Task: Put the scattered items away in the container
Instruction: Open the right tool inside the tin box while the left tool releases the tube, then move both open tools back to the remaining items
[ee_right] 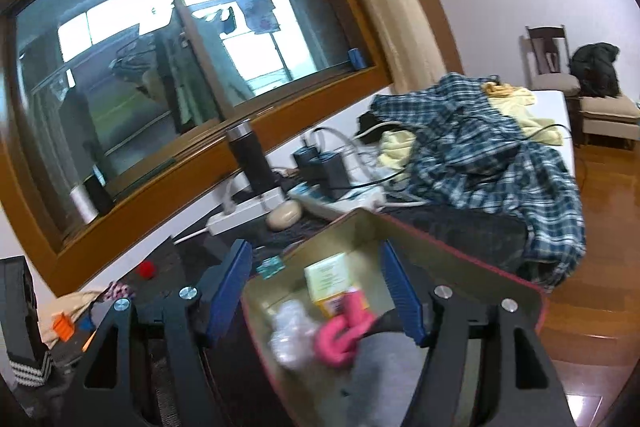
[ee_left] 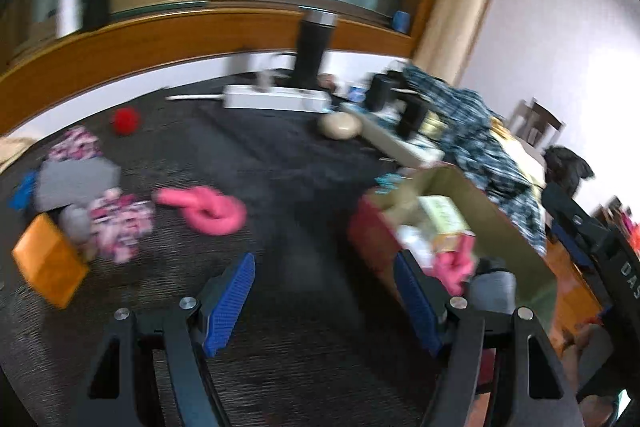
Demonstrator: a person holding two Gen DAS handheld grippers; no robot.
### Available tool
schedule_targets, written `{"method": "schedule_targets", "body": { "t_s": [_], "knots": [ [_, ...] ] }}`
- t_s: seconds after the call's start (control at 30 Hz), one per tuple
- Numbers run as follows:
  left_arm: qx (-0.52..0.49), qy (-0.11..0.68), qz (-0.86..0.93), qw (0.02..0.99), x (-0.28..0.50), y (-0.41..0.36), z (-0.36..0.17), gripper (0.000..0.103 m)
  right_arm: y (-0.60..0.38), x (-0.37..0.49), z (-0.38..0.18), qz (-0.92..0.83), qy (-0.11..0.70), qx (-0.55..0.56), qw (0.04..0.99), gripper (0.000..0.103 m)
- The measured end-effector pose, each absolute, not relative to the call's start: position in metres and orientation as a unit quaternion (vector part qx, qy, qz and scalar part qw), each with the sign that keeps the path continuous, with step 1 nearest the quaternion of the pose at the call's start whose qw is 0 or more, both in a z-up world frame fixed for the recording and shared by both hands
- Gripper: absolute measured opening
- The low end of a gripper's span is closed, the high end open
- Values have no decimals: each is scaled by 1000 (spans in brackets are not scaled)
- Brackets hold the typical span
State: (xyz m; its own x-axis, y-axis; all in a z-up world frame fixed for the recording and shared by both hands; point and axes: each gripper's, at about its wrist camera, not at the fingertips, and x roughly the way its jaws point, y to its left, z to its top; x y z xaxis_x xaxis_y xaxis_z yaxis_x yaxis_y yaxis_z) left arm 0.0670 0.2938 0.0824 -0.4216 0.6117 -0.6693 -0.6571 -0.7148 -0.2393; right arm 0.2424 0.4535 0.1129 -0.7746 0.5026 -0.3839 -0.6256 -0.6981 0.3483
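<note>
Both tools are empty, jaws standing moderately wide with nothing between the pads. The left tool (ee_left: 324,301) points down at the dark surface (ee_left: 280,163) beside the box (ee_left: 472,203); the right tool (ee_right: 320,291) hangs over the box (ee_right: 472,267), its right pad inside the rim and its left pad outside.

**Location of items.** Already in the box: a pink loop (ee_right: 344,327), a yellow carton (ee_right: 332,279), a pale crumpled item and a grey piece. Not yet collected, in the left view: pink knot (ee_left: 208,209), patterned cloth (ee_left: 120,223), orange block (ee_left: 48,263), grey pad (ee_left: 76,179), a blue scrap at the far left, second patterned cloth (ee_left: 76,143), red ball (ee_left: 126,121). All lie left of the box, well apart from it.

**Step in hand (judged).** Fetch the next item with the left tool. The pink knot is nearest and lies alone.

**Procedure**
1. Approach the knot from above, pads either side of its thickest part
2. Lower until the pads nearly touch the surface, then close; soft material compresses, so close fully
3. Lift clear before travelling to the box
4. Keep the right tool out of the box opening, or use it to steady the box wall

**Caution.** The views are blurred; confirm alignment before closing. The cloth pile overlaps the orange block and a small grey item, so take pieces singly
</note>
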Motion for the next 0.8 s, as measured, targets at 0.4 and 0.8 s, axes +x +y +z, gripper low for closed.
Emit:
{"method": "schedule_targets", "body": {
  "t_s": [0.4,0.8],
  "knots": [
    [-366,-21,905,215,1,150,77,73,387,181,109,946,184,-167,209,78],
    [-366,41,899,238,-30,129,51,82,340,129,85,952,143,-237,131,78]
  ]
}}
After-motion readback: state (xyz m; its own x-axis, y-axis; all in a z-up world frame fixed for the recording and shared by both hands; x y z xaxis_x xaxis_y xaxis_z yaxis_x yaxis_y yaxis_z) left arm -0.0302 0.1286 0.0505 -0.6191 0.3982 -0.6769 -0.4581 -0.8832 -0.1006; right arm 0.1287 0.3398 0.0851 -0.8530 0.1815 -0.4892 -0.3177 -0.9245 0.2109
